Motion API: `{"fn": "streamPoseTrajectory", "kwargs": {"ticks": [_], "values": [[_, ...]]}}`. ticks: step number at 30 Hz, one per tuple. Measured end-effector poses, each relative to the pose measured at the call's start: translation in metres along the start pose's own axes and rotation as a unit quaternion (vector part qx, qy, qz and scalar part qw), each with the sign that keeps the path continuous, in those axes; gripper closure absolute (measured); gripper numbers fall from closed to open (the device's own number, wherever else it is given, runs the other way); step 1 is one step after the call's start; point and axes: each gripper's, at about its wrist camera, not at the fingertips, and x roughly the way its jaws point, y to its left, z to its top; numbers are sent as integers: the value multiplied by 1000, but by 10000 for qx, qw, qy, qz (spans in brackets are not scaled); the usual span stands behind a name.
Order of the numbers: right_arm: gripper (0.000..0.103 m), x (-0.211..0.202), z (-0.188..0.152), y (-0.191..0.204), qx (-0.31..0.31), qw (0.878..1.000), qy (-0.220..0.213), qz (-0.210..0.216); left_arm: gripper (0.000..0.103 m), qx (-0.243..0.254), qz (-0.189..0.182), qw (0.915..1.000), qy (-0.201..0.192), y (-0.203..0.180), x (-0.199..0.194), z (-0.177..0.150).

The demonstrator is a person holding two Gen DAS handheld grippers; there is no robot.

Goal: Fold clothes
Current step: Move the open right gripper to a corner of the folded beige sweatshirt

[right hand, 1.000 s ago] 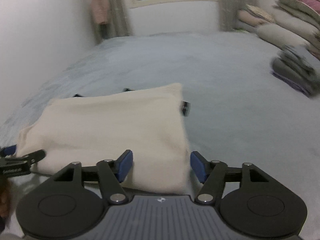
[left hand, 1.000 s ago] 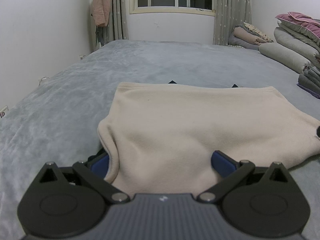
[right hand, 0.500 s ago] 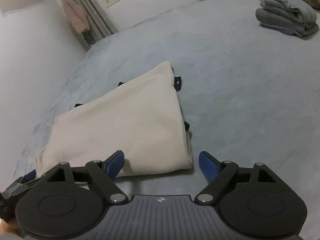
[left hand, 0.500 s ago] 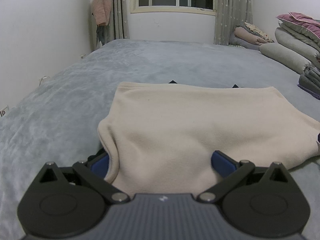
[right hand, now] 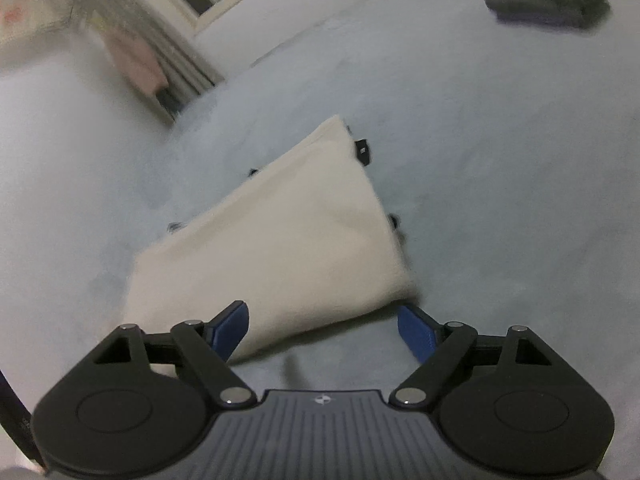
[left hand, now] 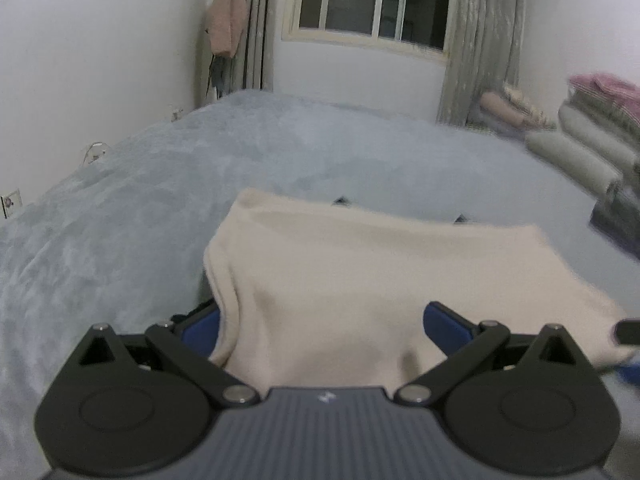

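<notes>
Your left gripper (left hand: pixel 320 322) stands wide open with the near edge of the cream garment (left hand: pixel 360 276) bunched between its blue fingers (left hand: pixel 440 320). Your right gripper (right hand: pixel 322 324) is spread apart too, empty, just short of the garment's near corner. The folded garment (right hand: pixel 280 240) lies flat on the grey bed (right hand: pixel 500 160). Beyond, stacked bedding (left hand: pixel 592 120) and a curtained window (left hand: pixel 372 0).

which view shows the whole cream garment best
The right wrist view: the cream garment lies ahead of the open tongs, with its whole outline visible on the bed. The left wrist view shows it cut off by the tongs straddling its near edge.
</notes>
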Motion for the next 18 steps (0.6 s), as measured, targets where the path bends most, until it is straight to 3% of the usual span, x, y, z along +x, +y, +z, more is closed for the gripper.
{"fn": "streamPoseTrajectory", "kwargs": {"ticks": [2, 6, 13, 18], "values": [[19, 6, -4, 2, 101, 9999, -27, 120, 0, 45, 34, 10000, -22, -9, 3, 1], [14, 12, -12, 18, -461, 9988, -135, -37, 0, 338, 266, 9990, 76, -30, 20, 1], [12, 15, -8, 14, -373, 9991, -140, 111, 0, 839, 662, 9940, 245, -66, 50, -1], [10, 17, -7, 15, -484, 9987, -149, 97, 0, 786, 611, 9946, 306, -63, 51, 0]]}}
